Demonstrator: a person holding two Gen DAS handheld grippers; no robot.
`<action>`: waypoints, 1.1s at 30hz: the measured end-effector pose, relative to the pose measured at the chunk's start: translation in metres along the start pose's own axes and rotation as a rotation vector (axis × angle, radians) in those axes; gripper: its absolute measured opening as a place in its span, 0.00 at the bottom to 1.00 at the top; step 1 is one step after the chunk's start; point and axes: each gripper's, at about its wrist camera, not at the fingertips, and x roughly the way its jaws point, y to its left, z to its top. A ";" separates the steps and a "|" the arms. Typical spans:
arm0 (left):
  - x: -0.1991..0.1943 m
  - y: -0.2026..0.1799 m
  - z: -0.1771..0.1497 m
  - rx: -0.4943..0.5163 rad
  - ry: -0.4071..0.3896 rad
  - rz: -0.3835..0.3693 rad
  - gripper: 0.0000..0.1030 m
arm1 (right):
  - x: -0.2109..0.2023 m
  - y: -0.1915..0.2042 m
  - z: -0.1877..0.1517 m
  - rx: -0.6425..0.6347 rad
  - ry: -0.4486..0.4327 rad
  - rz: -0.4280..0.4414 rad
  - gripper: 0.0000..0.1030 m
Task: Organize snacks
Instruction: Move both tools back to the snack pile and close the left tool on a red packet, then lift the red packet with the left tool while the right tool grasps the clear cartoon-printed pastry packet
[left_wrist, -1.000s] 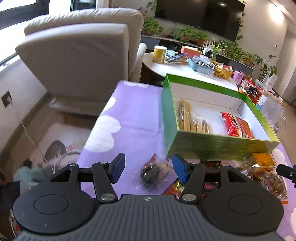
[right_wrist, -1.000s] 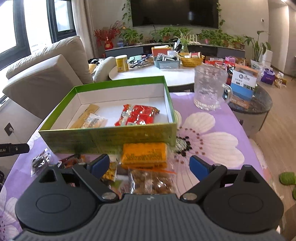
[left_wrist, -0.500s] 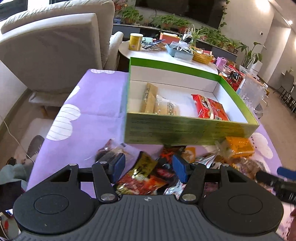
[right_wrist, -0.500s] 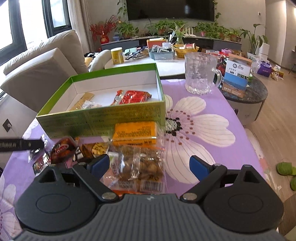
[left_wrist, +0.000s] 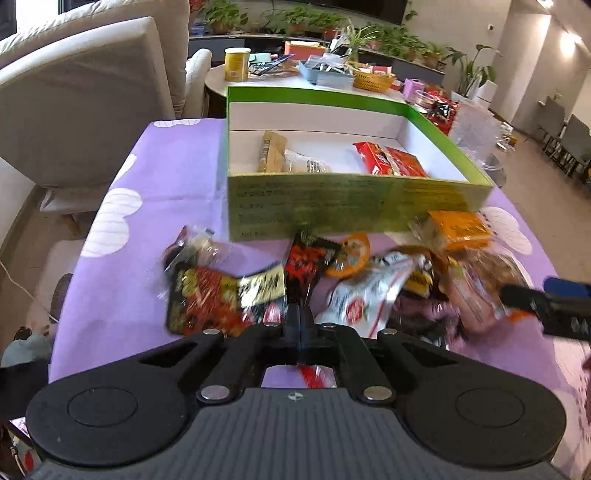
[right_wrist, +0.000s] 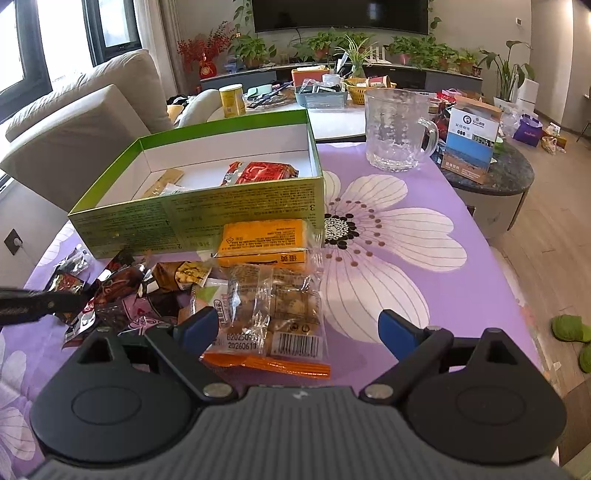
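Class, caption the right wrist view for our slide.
Open right gripper hovers over a clear snack bag before the green box.

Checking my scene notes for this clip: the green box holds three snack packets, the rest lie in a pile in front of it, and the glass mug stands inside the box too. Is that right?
Not quite. The glass mug stands outside the green box, on the purple cloth past the box's right side, as the right wrist view shows. The rest holds: three packets in the box, the others piled in front of it.
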 end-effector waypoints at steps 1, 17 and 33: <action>-0.006 0.002 -0.005 0.005 -0.002 0.001 0.00 | -0.001 0.000 0.000 -0.002 -0.001 -0.001 0.75; -0.048 0.001 -0.044 0.097 -0.100 0.046 0.37 | -0.012 0.007 -0.017 -0.029 0.002 0.024 0.75; 0.018 0.002 -0.009 -0.012 -0.055 0.155 0.00 | -0.015 -0.005 -0.027 -0.020 0.024 -0.016 0.75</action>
